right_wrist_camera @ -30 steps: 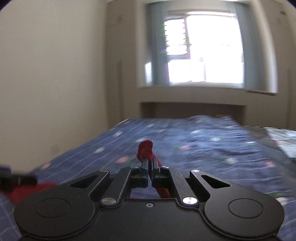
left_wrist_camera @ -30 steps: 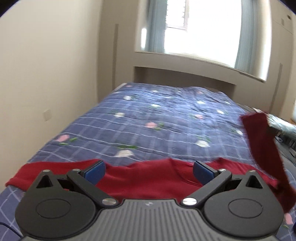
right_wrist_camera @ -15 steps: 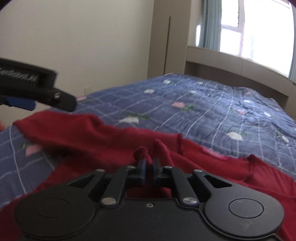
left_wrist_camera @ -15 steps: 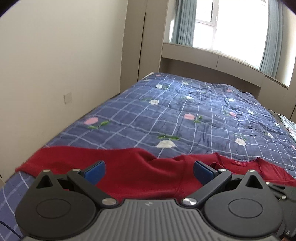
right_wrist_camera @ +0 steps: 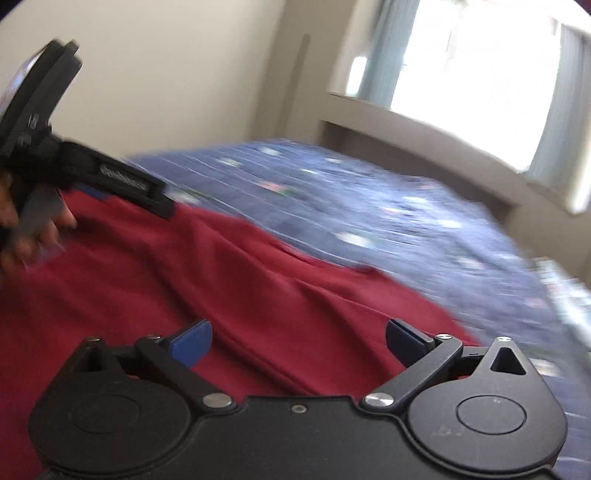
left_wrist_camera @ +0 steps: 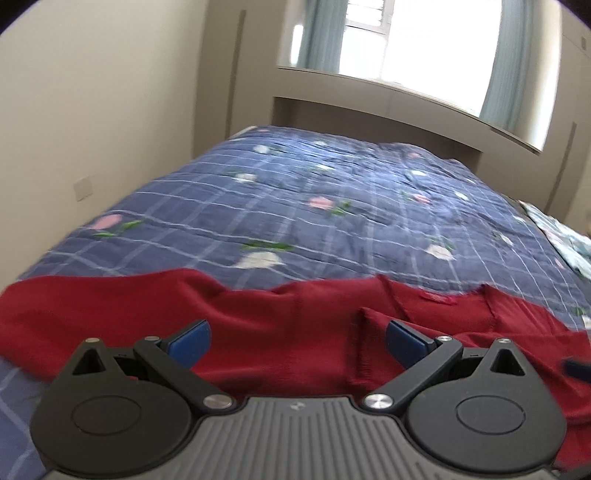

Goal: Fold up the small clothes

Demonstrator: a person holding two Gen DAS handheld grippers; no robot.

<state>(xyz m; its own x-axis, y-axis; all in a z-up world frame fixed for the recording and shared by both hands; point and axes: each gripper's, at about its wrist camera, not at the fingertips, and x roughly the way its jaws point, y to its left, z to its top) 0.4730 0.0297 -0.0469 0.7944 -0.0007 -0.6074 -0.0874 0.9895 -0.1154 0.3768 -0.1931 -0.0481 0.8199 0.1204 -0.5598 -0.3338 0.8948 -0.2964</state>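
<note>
Right claw (right_wrist_camera: 298,341) just opened, released red garment (right_wrist_camera: 258,280) lying beneath.

Setting: bedroom in a home. Evidence: a wide bed (left_wrist_camera: 332,206) takes up most of both views, covered by a blue checked quilt (left_wrist_camera: 280,192) with pink and white flower print. Behind its head, a beige built-in ledge (left_wrist_camera: 406,99) runs under a bright window (left_wrist_camera: 424,40) hung with pale blue curtains (left_wrist_camera: 317,33). Plain cream wall (left_wrist_camera: 110,92) on the left carries a switch plate (left_wrist_camera: 83,187); tall beige cupboard panels stand in the corner
</note>
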